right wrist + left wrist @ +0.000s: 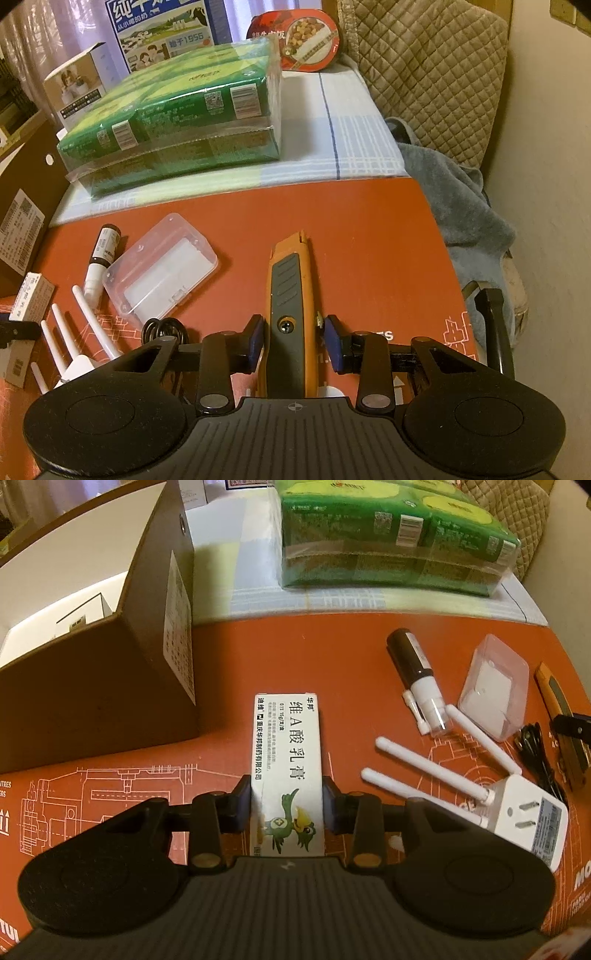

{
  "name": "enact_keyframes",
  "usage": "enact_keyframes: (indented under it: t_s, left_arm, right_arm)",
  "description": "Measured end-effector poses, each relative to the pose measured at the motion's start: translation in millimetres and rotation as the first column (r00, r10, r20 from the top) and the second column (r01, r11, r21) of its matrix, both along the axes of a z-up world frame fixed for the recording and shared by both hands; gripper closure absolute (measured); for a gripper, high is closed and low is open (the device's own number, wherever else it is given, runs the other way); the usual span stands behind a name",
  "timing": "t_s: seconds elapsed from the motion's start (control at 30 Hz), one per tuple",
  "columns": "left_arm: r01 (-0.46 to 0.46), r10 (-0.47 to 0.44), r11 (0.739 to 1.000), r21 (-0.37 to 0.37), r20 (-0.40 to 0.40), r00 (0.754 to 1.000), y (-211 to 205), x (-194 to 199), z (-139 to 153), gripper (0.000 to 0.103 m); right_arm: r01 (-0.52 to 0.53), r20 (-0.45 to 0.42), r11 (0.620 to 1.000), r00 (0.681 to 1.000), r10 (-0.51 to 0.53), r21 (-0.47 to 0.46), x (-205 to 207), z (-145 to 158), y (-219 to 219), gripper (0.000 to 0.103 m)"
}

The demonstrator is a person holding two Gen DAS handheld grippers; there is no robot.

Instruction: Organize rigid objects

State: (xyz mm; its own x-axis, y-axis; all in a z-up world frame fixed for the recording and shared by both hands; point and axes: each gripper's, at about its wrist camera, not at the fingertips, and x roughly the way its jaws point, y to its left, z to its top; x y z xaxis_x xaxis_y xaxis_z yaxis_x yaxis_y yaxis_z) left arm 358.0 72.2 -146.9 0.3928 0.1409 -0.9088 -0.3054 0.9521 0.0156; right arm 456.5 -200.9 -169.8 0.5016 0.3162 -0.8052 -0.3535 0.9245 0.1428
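My left tool (287,803) has its two pads pressed on the sides of a long white cardboard medicine box with a green bird on it (286,760). The box points away from me over the orange mat (332,672) on the counter. A big brown cardboard box with its top open (110,686) stands just beside it on the left. On the right lie a small dark spray bottle with a white top (413,672), a clear plastic case (493,686) and a white plug-in box with three thin white sticks (524,819).

My right tool (293,339) sits around an orange and grey box cutter (290,295). The left pad touches it. The right pad is close, but I cannot tell if it presses. The cutter lies flat on the mat. A green pack of wrapped tissues (177,122) sits farther back.
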Motion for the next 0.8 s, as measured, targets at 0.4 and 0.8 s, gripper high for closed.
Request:
enact_keyframes:
  t_s: [0.4,0.8]
  left_arm:
    - [-0.014,0.013,1.000,0.028,0.010,1.000,-5,-7,1,0.069]
    - [-0.021,0.021,0.999,0.026,0.019,1.000,-9,-18,0,0.070]
  right_arm:
    - [-0.050,0.053,0.994,0.997,0.056,-0.102,-7,-4,14,0.070]
    - [-0.061,0.064,0.994,0.996,0.068,-0.096,-10,-5,13,0.071]
